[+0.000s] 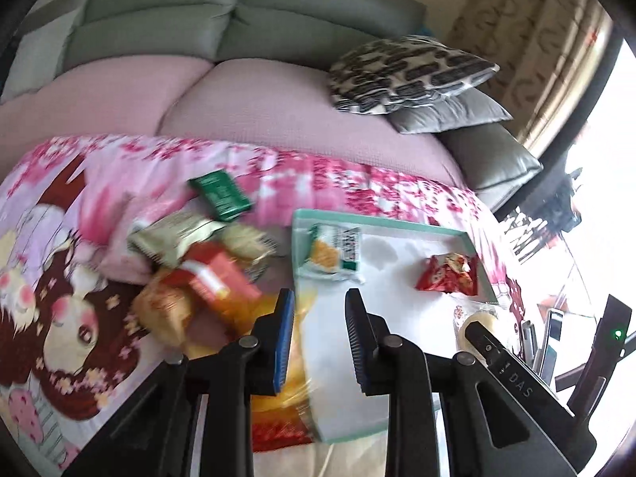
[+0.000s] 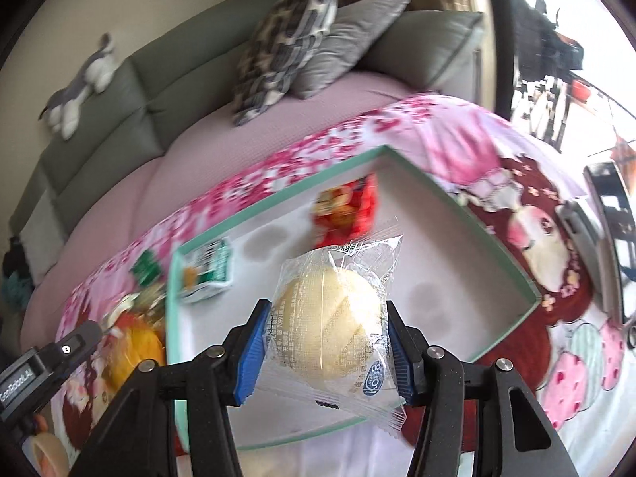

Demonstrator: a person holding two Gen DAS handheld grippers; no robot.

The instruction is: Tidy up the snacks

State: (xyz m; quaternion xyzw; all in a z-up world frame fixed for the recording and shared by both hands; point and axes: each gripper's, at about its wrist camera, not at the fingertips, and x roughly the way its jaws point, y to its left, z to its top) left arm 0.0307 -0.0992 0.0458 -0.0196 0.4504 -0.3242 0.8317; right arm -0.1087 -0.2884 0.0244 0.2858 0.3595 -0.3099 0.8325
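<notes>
A shallow white box with a teal rim (image 1: 381,225) (image 2: 469,214) lies on the pink cartoon blanket. In it are a green-and-orange cracker pack (image 1: 334,254) (image 2: 206,274) and a red snack bag (image 1: 447,274) (image 2: 344,208). My right gripper (image 2: 328,342) is shut on a clear-wrapped pale round bun (image 2: 330,318) and holds it above the box; the bun also shows in the left wrist view (image 1: 479,324). My left gripper (image 1: 318,338) is open and empty over the box's left edge. A pile of loose snacks (image 1: 198,270) lies left of the box, with a green pack (image 1: 220,194) behind it.
A pink-covered sofa seat (image 1: 258,99) with grey back cushions lies behind. Patterned and grey pillows (image 1: 409,75) (image 2: 294,39) are stacked at its right end. A plush toy (image 2: 79,87) lies on the sofa back. A bright window (image 1: 596,218) is at the right.
</notes>
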